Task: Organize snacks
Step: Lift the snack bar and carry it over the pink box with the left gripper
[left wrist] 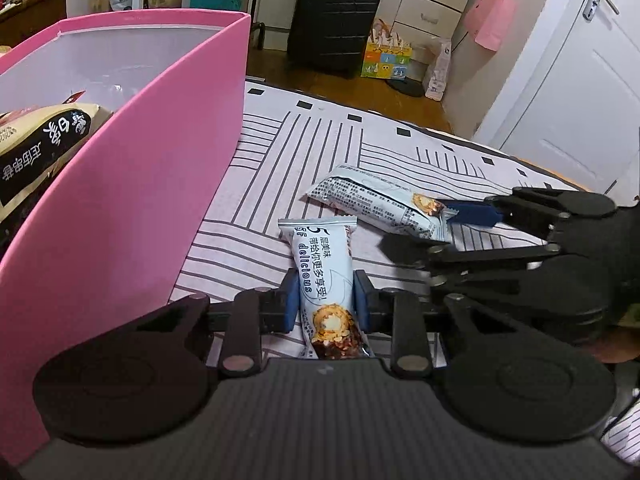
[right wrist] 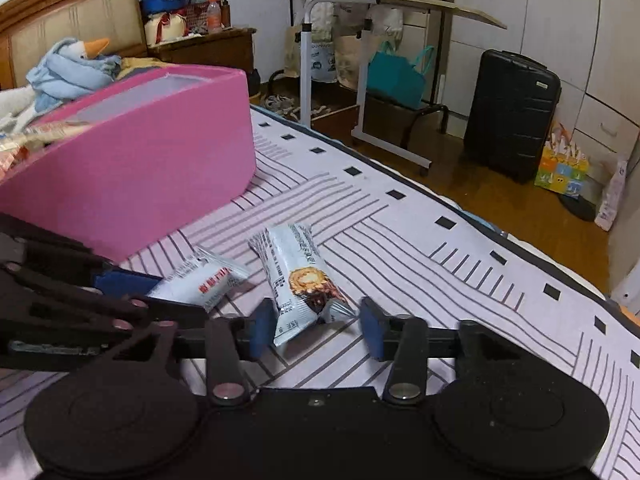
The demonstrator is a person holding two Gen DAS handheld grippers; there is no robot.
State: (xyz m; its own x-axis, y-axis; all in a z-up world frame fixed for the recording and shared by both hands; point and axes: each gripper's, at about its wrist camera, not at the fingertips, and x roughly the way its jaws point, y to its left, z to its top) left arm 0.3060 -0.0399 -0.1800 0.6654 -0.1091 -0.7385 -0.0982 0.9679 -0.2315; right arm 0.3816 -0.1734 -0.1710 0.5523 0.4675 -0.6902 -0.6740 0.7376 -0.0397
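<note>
Left gripper (left wrist: 325, 300) is clamped on a snack bar (left wrist: 324, 280), both blue pads pressing the pale blue wrapper's sides at mid-length; the bar lies lengthwise between the fingers on the striped bedsheet (left wrist: 280, 152). Just beside it on the left stands the pink box (left wrist: 132, 216), with a beige snack bag (left wrist: 44, 148) already inside.

Right gripper (right wrist: 318, 328) is partly open over the second snack bar (right wrist: 298, 276). The wrapper's near end sits in the gap, left pad close to or touching it, right pad clear, so no grip. In the left wrist view the right gripper (left wrist: 424, 228) reaches in from the right, its fingers straddling that bar's (left wrist: 380, 200) end. The two bars lie close together, angled apart, on the sheet. Black suitcase (right wrist: 512, 112) stands on the floor beyond the bed.
</note>
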